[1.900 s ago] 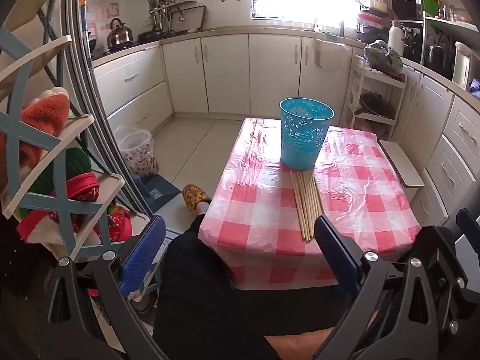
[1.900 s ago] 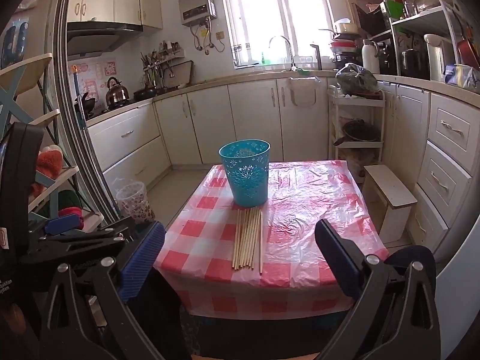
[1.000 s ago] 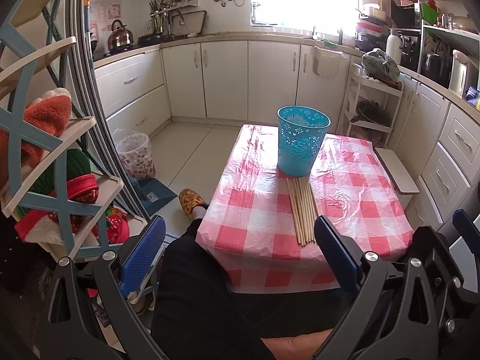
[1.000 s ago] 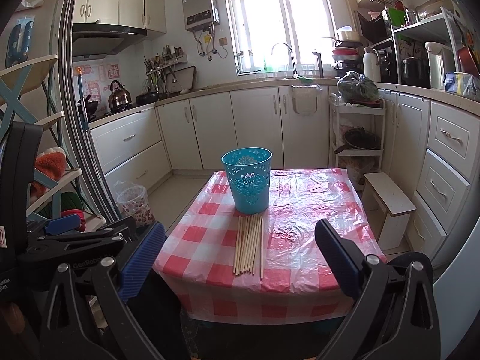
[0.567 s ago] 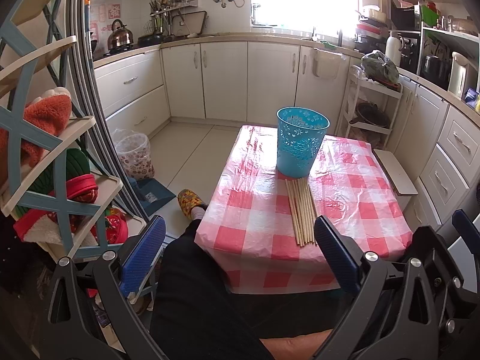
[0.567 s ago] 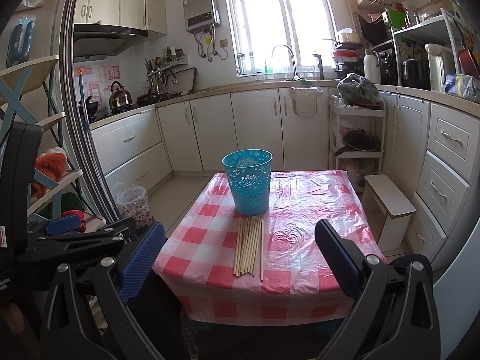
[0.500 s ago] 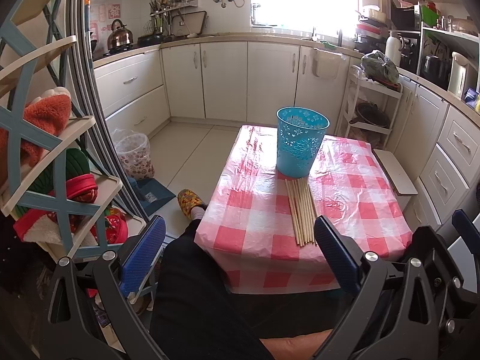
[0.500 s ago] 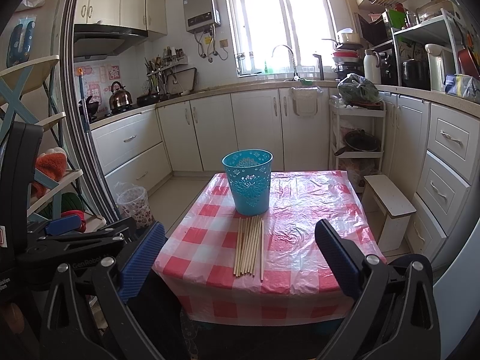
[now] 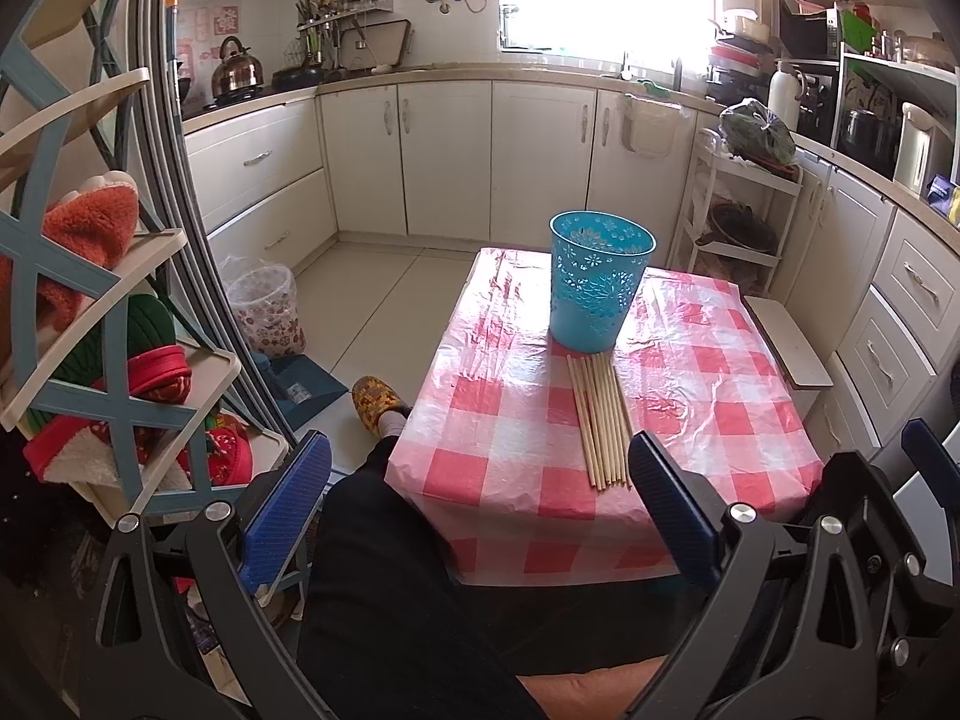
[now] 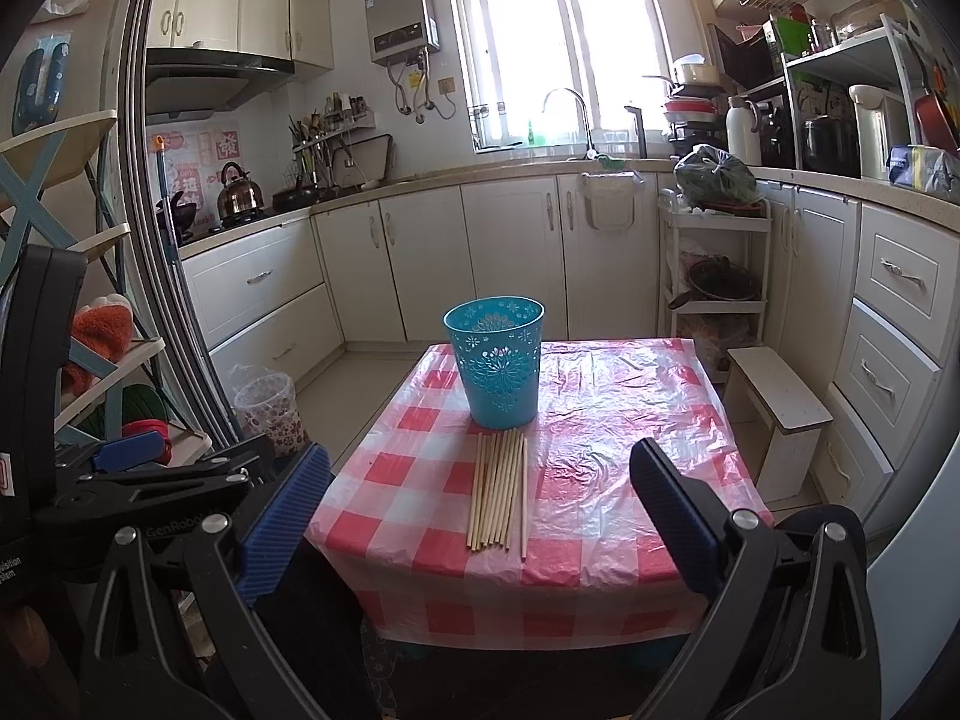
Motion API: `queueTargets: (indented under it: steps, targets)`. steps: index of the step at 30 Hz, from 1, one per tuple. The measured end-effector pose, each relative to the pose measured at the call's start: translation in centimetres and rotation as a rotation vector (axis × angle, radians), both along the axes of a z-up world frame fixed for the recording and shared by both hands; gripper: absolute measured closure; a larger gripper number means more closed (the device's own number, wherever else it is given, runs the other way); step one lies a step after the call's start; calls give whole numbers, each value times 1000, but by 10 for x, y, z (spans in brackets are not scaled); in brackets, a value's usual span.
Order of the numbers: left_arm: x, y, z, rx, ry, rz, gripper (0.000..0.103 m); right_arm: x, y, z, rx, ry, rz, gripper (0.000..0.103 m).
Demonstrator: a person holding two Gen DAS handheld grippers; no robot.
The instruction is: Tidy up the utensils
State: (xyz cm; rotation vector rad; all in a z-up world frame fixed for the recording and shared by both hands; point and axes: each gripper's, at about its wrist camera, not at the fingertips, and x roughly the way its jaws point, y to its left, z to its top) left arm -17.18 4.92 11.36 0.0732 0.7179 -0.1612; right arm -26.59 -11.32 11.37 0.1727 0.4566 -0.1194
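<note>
Chopsticks (image 10: 499, 487) lie flat in a bundle on the desk (image 10: 606, 480), far tips just short of the blue basket (image 10: 495, 360), long axis running straight away from both tongs. Left tongs (image 9: 480, 510) and right tongs (image 10: 480, 516) are both wide, empty, held short of the desk edge. Right looks better centred on the bundle, though fisheye makes that uncertain.

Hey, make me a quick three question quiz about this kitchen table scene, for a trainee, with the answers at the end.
1. True or false: the chopsticks already stand inside the blue basket.
2. What are the left gripper and right gripper holding?
3. Which lies nearer the grippers: A) chopsticks, B) basket?

Key:
1. False; they lie flat on the checked tablecloth.
2. Nothing; both are open.
3. A
</note>
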Motion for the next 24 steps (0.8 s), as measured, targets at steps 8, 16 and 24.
queueTargets:
  steps: [8, 16, 24]
  targets:
    - [1, -1, -1, -4, 5, 1, 8, 3, -1, -2, 2, 23, 1, 7]
    - [32, -19, -28, 36, 65, -12, 8, 35, -21, -28, -4, 123, -15, 7]
    - [79, -35, -59, 67, 136, -3, 8, 74, -47, -57, -24, 242, -64, 7]
